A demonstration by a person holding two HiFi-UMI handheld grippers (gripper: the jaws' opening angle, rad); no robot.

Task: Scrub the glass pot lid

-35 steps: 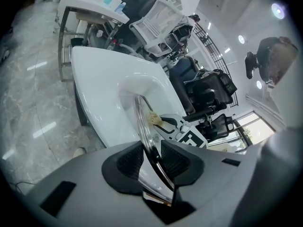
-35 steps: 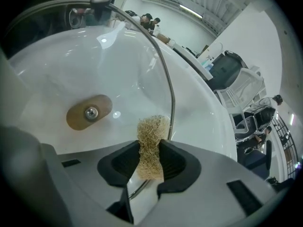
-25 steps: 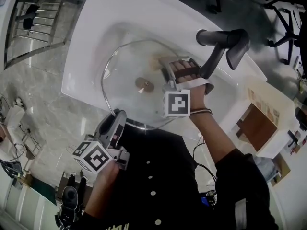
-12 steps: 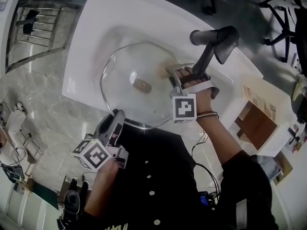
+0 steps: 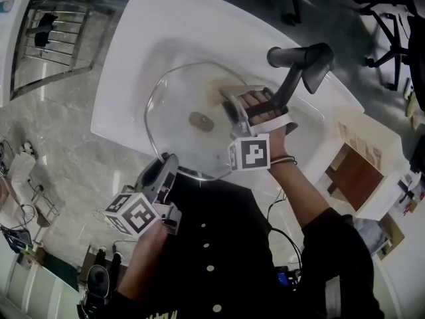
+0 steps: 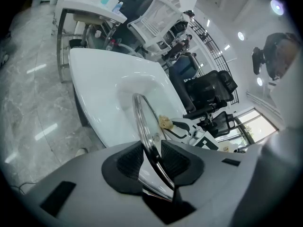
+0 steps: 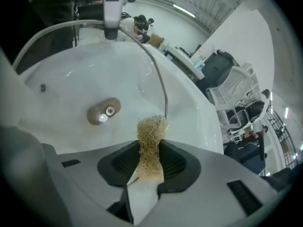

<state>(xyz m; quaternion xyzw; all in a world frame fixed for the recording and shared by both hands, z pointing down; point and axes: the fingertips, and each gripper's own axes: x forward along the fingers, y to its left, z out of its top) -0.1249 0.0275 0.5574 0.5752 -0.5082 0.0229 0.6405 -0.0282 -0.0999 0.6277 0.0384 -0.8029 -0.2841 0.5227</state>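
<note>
The glass pot lid [image 5: 182, 95] stands tilted in the white sink [image 5: 153, 25], its brown knob [image 5: 200, 120] near the middle. My left gripper [image 5: 166, 167] is shut on the lid's near metal rim [image 6: 144, 122], which runs between the pads of the left gripper [image 6: 152, 157]. My right gripper [image 5: 232, 102] is shut on a tan fibrous scrub pad [image 5: 219, 90] that rests against the glass to the right of the knob. In the right gripper view the scrub pad [image 7: 151, 138] sticks out between the jaws of the right gripper [image 7: 150, 162], just short of the knob [image 7: 104, 111].
A dark grey faucet [image 5: 299, 62] arches over the sink's right side, close behind my right hand. A metal rack [image 5: 53, 25] stands at the upper left over marble floor. An open brown box [image 5: 358, 171] sits to the right of the sink.
My right gripper with the scrub pad swung toward the faucet, then came back toward the knob across the glass. The left gripper has kept its hold on the rim.
</note>
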